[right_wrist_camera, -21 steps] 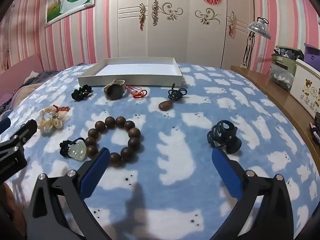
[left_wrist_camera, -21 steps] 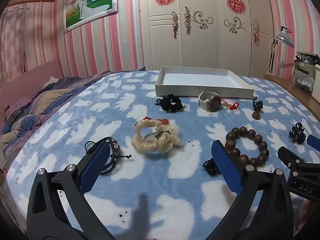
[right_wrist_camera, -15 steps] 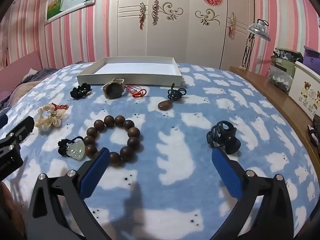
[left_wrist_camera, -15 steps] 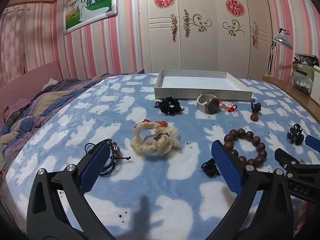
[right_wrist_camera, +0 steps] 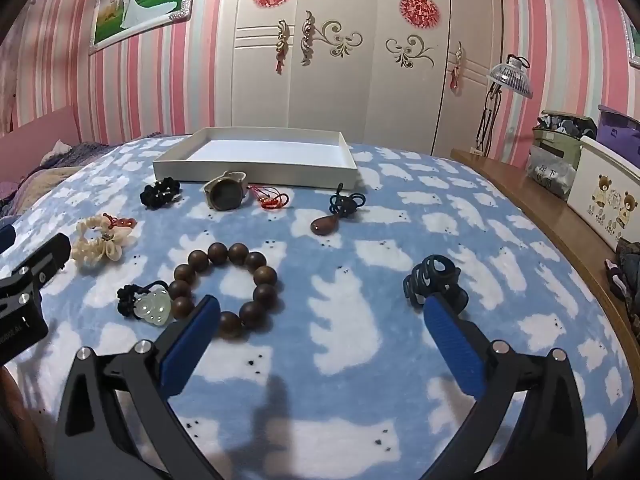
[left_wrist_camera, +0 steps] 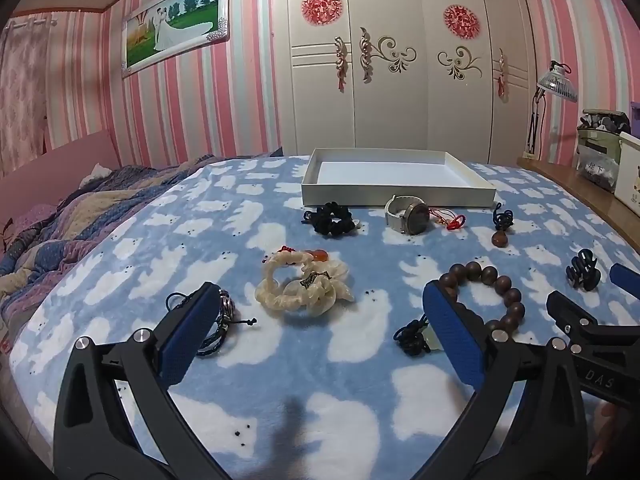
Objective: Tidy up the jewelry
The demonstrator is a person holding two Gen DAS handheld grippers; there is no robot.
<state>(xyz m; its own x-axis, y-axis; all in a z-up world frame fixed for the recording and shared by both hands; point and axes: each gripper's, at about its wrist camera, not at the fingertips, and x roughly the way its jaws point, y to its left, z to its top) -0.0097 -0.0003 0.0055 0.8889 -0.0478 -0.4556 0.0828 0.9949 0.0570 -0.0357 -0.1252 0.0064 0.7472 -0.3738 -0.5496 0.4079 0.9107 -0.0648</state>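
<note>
So, through my left wrist camera, my left gripper [left_wrist_camera: 320, 332] gapes wide and empty above the shell bracelet [left_wrist_camera: 304, 288]; nothing is in the white tray [left_wrist_camera: 396, 198] yet, so picking begins next. "DAS" shows on the neighbouring claw. Through the right wrist camera, my right gripper [right_wrist_camera: 320, 332] is equally released, flanked by the wooden bead bracelet [right_wrist_camera: 228, 288] and hair claw [right_wrist_camera: 434, 282].

Wardrobe [left_wrist_camera: 400, 60], framed photo [left_wrist_camera: 176, 20], lamp [right_wrist_camera: 510, 76]

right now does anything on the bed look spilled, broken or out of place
Nothing looks damaged or spilled. The jewelry, such as the wooden bead bracelet and watch, lies scattered on the blanket, while the white tray holds nothing visible.
</note>
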